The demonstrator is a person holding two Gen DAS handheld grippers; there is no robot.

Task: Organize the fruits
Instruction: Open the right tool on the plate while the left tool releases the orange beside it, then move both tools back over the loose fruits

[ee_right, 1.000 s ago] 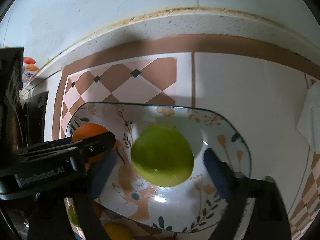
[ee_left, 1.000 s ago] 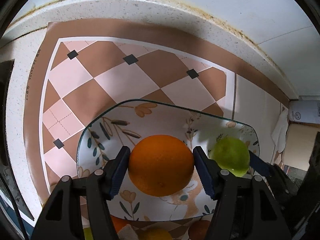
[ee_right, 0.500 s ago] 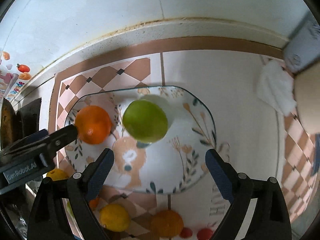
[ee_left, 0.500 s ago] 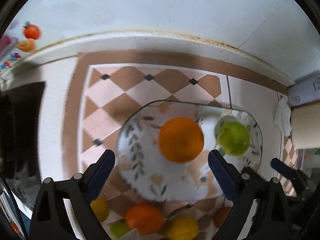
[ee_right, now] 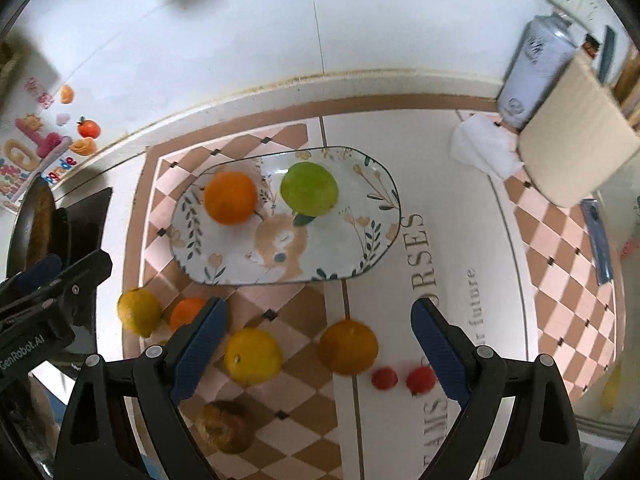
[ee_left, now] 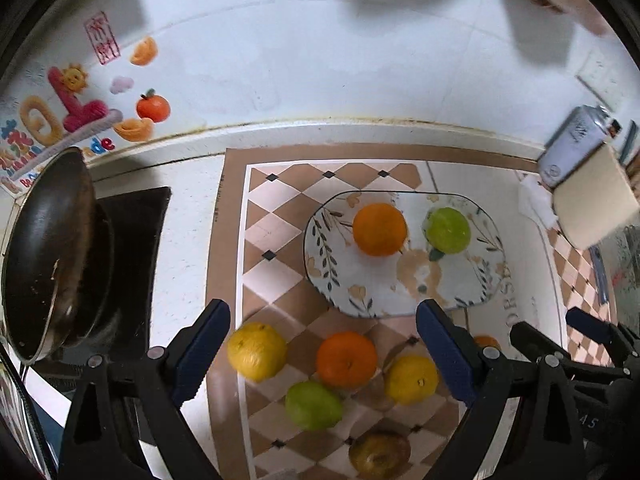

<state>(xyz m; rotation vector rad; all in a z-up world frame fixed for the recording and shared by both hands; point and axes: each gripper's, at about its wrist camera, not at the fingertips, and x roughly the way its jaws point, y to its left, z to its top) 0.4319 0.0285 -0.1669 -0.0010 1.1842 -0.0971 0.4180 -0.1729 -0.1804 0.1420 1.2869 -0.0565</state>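
A floral plate (ee_left: 472, 292) (ee_right: 372, 248) on the checked mat holds an orange (ee_left: 379, 229) (ee_right: 230, 197) and a green fruit (ee_left: 447, 229) (ee_right: 309, 188). My left gripper (ee_left: 322, 344) is open and empty, high above loose fruit: a yellow one (ee_left: 257, 351), an orange (ee_left: 346, 358), a green one (ee_left: 313, 405), another yellow one (ee_left: 412, 379) and a brownish one (ee_left: 379, 454). My right gripper (ee_right: 318, 340) is open and empty above a yellow fruit (ee_right: 253, 356), an orange (ee_right: 348, 346) and two small red fruits (ee_right: 402, 378).
A dark pan (ee_left: 44, 256) sits on a stove at the left. A can (ee_right: 532, 72), a beige roll (ee_right: 576, 144) and a white cloth (ee_right: 484, 148) stand at the back right. The tiled wall (ee_left: 304, 48) runs behind.
Both grippers let go of their fruit, opened and pulled up and back from the plate. The orange and green fruit stay on the plate; the loose fruit in front came into view.
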